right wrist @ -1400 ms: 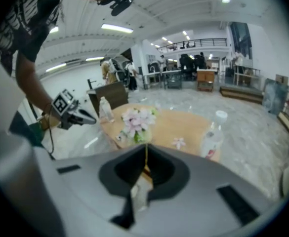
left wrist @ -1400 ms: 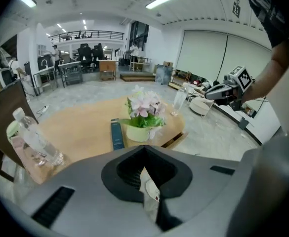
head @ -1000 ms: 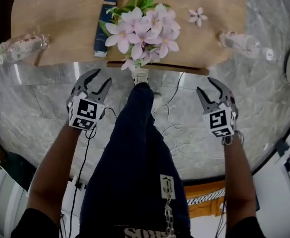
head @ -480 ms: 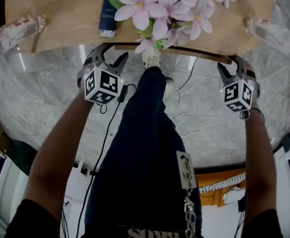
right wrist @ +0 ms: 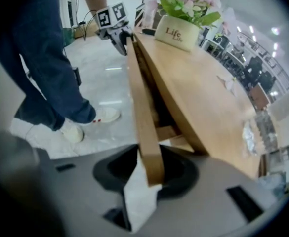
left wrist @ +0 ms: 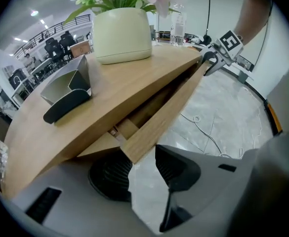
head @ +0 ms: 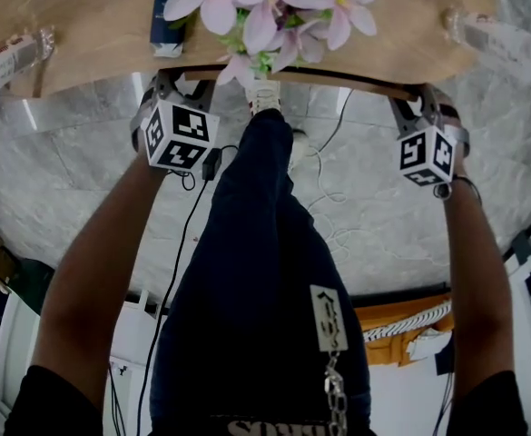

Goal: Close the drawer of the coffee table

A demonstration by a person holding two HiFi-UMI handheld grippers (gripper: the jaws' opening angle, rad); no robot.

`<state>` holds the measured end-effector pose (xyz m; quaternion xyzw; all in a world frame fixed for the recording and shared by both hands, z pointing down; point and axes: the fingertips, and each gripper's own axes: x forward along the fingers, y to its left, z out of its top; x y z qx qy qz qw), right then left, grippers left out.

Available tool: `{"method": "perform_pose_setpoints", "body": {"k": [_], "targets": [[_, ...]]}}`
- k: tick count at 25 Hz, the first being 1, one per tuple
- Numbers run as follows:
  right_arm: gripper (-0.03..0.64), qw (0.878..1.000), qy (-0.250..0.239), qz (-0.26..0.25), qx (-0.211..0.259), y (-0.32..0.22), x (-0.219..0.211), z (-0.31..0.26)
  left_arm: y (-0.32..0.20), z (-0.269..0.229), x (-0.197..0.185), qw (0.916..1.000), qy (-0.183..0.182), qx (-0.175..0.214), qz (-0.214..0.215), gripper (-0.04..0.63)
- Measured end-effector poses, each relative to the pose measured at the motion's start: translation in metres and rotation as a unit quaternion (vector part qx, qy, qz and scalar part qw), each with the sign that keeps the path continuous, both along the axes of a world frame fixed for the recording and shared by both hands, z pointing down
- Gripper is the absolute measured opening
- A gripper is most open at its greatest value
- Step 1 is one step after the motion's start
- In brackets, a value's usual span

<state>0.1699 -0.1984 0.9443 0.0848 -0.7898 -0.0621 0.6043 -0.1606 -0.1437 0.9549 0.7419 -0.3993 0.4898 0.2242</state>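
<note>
The wooden coffee table (head: 93,25) runs across the top of the head view, its drawer front (head: 338,78) standing out from under the top's near edge. My left gripper (head: 181,82) is at the drawer's left end and my right gripper (head: 417,98) at its right end. In the left gripper view the end of the drawer front (left wrist: 149,132) sits between the closing jaws of my left gripper (left wrist: 142,169), with floor showing beside the right pad (left wrist: 176,167). In the right gripper view the other board end (right wrist: 149,147) lies between my right gripper's (right wrist: 149,174) closing jaws.
A pot of pink flowers (head: 265,7), a dark box (head: 165,30) and two plastic bottles (head: 11,57) (head: 492,34) stand on the table. The person's leg (head: 265,271) and shoe are between my arms. Cables (head: 324,198) trail over the marble floor.
Both grippers have moved from over the floor up to the table's near edge, and each now straddles an end of the drawer front. The table fills less of the head view.
</note>
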Motion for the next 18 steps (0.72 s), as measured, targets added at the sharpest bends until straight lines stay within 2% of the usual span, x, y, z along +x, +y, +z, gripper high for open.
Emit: {"method": "perform_pose_setpoints", "body": {"k": [5,12,18], "targets": [[0.129,1.000,0.005,-0.003,-0.018,0.009,0.005,-0.002,0.010,-0.003,0.004,0.9995,-0.013,-0.014,0.025,0.156],[0.129,1.000,0.007,0.005,-0.024,0.039,0.007,-0.002,0.037,-0.005,0.005,0.9994,-0.014,-0.025,0.021,0.156],[0.118,0.999,0.011,-0.004,-0.042,0.086,0.017,-0.001,0.083,-0.004,0.014,0.9987,-0.014,-0.040,0.027,0.152]]}}
